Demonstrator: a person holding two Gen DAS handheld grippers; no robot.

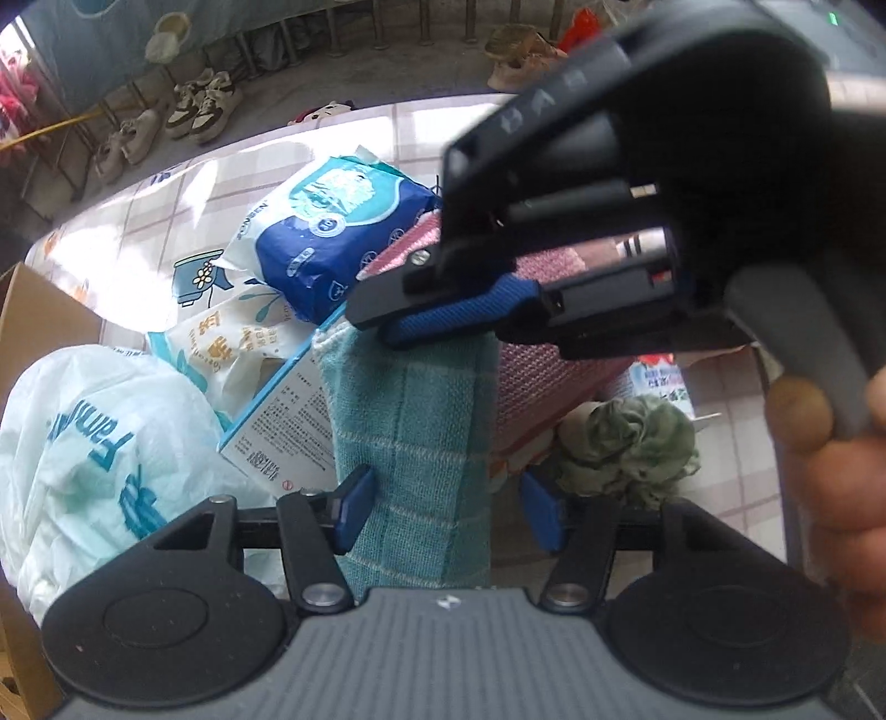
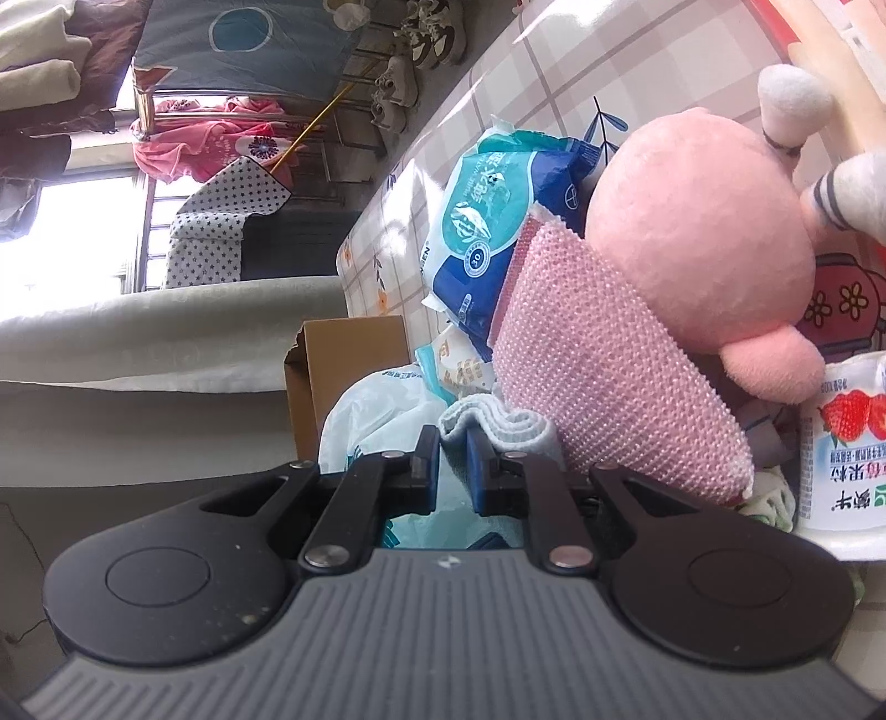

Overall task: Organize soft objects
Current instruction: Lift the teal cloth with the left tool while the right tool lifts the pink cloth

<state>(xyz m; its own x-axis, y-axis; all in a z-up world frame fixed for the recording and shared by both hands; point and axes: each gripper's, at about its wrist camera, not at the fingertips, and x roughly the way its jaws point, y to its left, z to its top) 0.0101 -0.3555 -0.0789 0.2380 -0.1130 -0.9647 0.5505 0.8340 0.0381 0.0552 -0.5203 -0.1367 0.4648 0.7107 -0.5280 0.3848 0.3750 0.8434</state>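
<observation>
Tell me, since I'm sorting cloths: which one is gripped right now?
The teal checked towel, pinched by the right gripper; the pink knitted cloth lies loose beside it.

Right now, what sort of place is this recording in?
Probably a lived-in home, maybe a bedroom corner: shoes lined on a rack, a patterned quilt hanging behind, and a table under a checked cloth piled with household goods.

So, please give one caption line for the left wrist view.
Right gripper holds teal towel between the open left gripper fingers.
</observation>
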